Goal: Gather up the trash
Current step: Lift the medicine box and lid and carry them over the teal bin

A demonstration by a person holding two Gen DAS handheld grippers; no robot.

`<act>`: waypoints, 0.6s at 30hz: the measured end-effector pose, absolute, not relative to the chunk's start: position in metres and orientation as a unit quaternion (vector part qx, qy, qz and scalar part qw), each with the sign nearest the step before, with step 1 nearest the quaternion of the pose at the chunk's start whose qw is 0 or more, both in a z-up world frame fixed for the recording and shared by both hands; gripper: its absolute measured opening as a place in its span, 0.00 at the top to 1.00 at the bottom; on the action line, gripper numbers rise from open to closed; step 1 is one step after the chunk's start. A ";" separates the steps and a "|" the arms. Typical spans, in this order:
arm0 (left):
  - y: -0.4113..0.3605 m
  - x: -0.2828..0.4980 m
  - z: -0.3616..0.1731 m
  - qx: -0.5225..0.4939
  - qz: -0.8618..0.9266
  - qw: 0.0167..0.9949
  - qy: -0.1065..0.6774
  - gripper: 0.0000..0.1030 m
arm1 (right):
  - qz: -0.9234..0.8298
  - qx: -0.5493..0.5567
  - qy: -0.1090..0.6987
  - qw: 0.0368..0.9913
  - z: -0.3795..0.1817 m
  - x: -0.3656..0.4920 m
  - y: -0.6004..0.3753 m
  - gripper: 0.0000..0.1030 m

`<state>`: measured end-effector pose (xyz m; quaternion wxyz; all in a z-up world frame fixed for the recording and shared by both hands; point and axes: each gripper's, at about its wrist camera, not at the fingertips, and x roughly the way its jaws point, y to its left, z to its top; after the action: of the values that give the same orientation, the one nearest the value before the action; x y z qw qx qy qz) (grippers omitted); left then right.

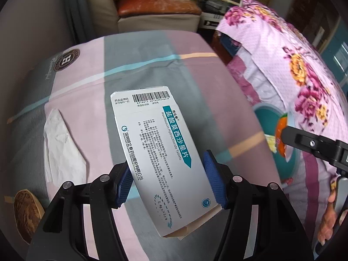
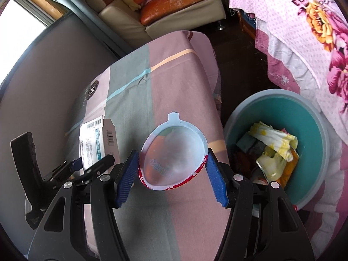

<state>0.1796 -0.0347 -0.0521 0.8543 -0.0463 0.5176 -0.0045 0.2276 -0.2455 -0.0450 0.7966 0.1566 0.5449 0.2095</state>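
Holding a flattened white medicine box (image 1: 162, 158) up off the table, the left gripper (image 1: 168, 181) has its blue pads (image 1: 125, 181) pressed on both long edges of the carton, barcode end pointing away toward the far edge of the table. That table wears a pink, grey and teal striped cloth (image 1: 141, 65), and over by its left edge there's a crumpled white tissue (image 1: 62, 150) lying flat, plus a brown round thing (image 1: 26, 213) right at the near-left corner that I can't really make out. On the other side, the right gripper (image 2: 171, 174) is clamped on a plastic cup (image 2: 173, 156), pale blue rim, red printed band, orange something inside, with the pads (image 2: 214, 178) squeezing it from both sides so the mouth looks a bit oval. It's hanging over the right edge of the table, just beside the teal bin (image 2: 280, 111) that sits on the floor off that edge. The bin already has stuff in it: a yellow and white crumpled wrapper (image 2: 274, 140) on top and some darker bits underneath, too jumbled to name. A floral pink bedspread (image 2: 304, 28) drapes down right behind the bin, and a beige sofa (image 2: 134, 19) with an orange cushion sits past the far edge of the table.
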 end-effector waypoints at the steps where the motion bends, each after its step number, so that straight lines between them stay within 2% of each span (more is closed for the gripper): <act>1: -0.039 0.177 -0.051 -0.044 -0.007 0.855 0.517 0.39 | 0.210 0.157 0.543 0.798 -0.044 0.225 -0.248 0.43; 18: -0.147 0.185 -0.035 0.011 -0.104 0.850 0.516 0.39 | 0.139 0.214 0.493 0.832 -0.027 0.195 -0.359 0.43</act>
<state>0.1845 -0.1466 -0.0345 0.8501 0.0115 0.5161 -0.1042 0.1953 -0.3585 -0.0272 0.8316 0.2141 0.4932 0.1395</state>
